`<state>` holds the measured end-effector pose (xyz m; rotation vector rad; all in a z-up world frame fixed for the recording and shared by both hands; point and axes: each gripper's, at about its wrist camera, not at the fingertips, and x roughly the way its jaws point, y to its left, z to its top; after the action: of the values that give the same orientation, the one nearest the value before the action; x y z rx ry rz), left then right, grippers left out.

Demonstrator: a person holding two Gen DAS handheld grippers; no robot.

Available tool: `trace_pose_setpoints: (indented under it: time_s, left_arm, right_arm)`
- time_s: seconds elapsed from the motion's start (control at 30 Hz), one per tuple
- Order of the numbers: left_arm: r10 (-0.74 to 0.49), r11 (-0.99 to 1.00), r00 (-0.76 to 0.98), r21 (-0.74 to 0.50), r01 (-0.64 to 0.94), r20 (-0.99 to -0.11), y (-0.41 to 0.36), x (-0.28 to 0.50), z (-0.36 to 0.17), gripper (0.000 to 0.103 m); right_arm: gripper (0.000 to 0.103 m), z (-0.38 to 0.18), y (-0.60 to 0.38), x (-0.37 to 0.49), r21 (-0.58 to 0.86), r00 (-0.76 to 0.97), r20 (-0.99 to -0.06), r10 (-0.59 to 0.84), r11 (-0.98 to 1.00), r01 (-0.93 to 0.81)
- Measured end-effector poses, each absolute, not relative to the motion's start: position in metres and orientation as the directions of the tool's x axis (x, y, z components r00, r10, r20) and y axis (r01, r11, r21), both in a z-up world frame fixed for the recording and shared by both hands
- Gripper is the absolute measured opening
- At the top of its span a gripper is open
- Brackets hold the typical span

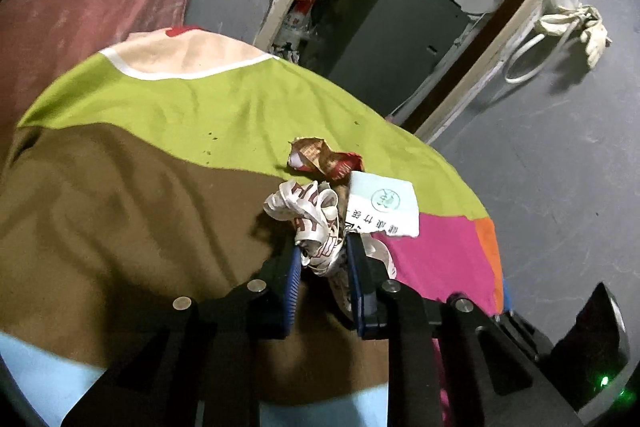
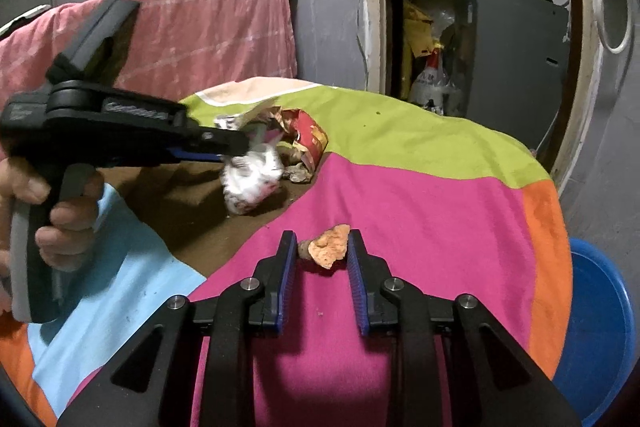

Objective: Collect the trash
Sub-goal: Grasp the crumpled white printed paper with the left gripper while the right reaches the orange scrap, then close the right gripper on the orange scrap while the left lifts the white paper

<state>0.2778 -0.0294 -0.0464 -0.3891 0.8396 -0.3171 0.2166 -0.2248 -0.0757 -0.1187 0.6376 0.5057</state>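
The left gripper [image 1: 323, 254] pinches a crumpled white wrapper [image 1: 308, 217]; the right gripper [image 2: 322, 247] has its fingers spread around an orange peel [image 2: 329, 246] on the cloth-covered surface [image 2: 420, 195].

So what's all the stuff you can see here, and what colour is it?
crumpled white wrapper: one, white with red print, between the left gripper's fingers
red wrapper: one, red and gold, on the green part of the cloth
paper slip: one, pale green and white, beside the wrappers
orange peel: one, orange, between the right gripper's fingers
patchwork cloth: one, green, brown, pink, orange, blue, over the table
blue basin: one, blue, below the table edge
left gripper: one, black, blue pads
right gripper: one, black, blue pads
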Motion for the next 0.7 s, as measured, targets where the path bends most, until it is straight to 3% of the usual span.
trace_pose_setpoints:
  time_s: [0.2, 0.37, 0.5, 0.7]
  left_arm:
    - [-0.415, 0.9, 0.63, -0.399, 0.176, -0.657, -0.037, 0.248, -0.035, 0.018]
    - [-0.387, 0.921, 0.591, -0.323, 0.216, -0.708, -0.051, 0.233, -0.03, 0.018]
    - [-0.355, 0.935, 0.532, -0.289, 0.206, -0.769, -0.055, 0.23, -0.037, 0.019]
    - [-0.375, 0.927, 0.492, -0.321, 0.193, -0.786, -0.054, 0.23, -0.048, 0.024]
  right_arm:
    - [0.023, -0.057, -0.231, 0.204, 0.054, 0.727, -0.538, 0.426, 0.878, -0.475]
    - [0.023, -0.042, -0.233, 0.196, 0.053, 0.747, -0.511, 0.425, 0.883, -0.466]
    - [0.023, -0.043, -0.232, 0.191, 0.058, 0.742, -0.519, 0.423, 0.884, -0.464]
    - [0.023, -0.052, -0.233, 0.186, 0.06, 0.729, -0.546, 0.413, 0.887, -0.457]
